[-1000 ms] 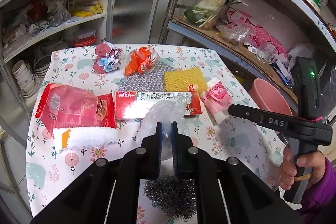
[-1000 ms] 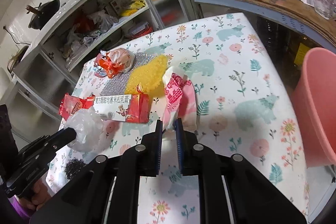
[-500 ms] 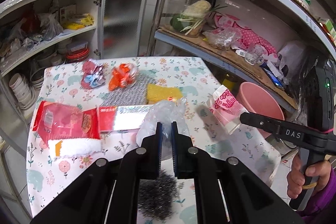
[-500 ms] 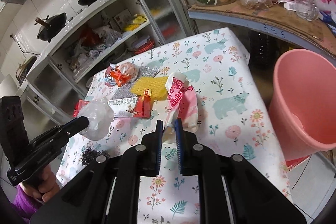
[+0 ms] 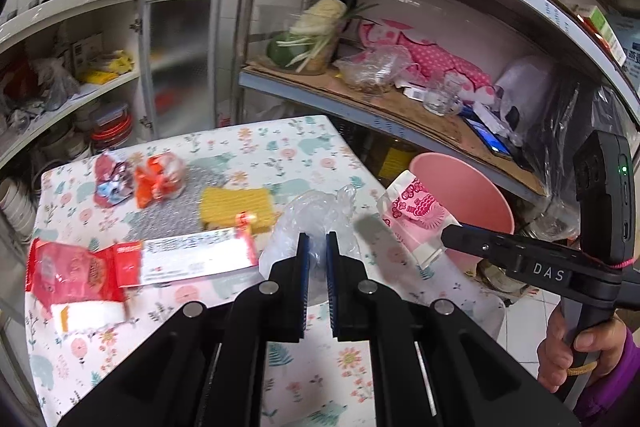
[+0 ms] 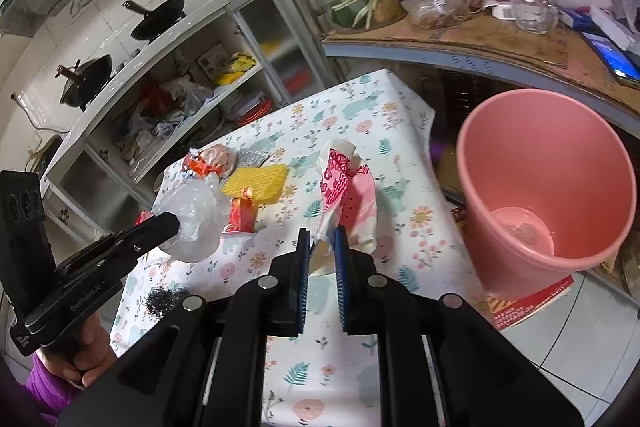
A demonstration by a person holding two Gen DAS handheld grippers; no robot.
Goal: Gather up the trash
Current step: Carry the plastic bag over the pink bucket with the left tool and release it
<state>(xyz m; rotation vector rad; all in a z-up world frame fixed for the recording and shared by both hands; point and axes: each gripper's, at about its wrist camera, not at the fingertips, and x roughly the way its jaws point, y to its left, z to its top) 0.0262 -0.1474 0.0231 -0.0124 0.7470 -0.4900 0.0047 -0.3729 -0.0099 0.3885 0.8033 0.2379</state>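
The left gripper (image 5: 314, 245) is clamping a crumpled clear plastic bag (image 5: 316, 215) between its blue-padded fingers, holding it in the air above a table covered in a floral and bear print cloth (image 5: 256, 151). The right gripper (image 6: 322, 241) is pinching the lower edge of a pink and white printed paper packet (image 6: 348, 187) in the same way, with the packet sticking up and away from its fingertips.

In the right wrist view, a round pink plastic bucket (image 6: 548, 187) is standing on the floor just to the right of the right gripper, beyond the table edge, its mouth open. The packet is hanging near the table edge, not yet over the bucket.

Ahead and to the left of the left gripper, more litter is lying on the cloth: a long red and silver box (image 5: 184, 259), a red foil wrapper (image 5: 72, 271), a yellow mesh sponge (image 5: 236, 203), an orange crumpled wrapper (image 5: 160, 179) and a red and blue crumpled wrapper (image 5: 112, 179). A dark steel wool ball (image 6: 166, 297) is sitting on the table below the left gripper in the right wrist view.
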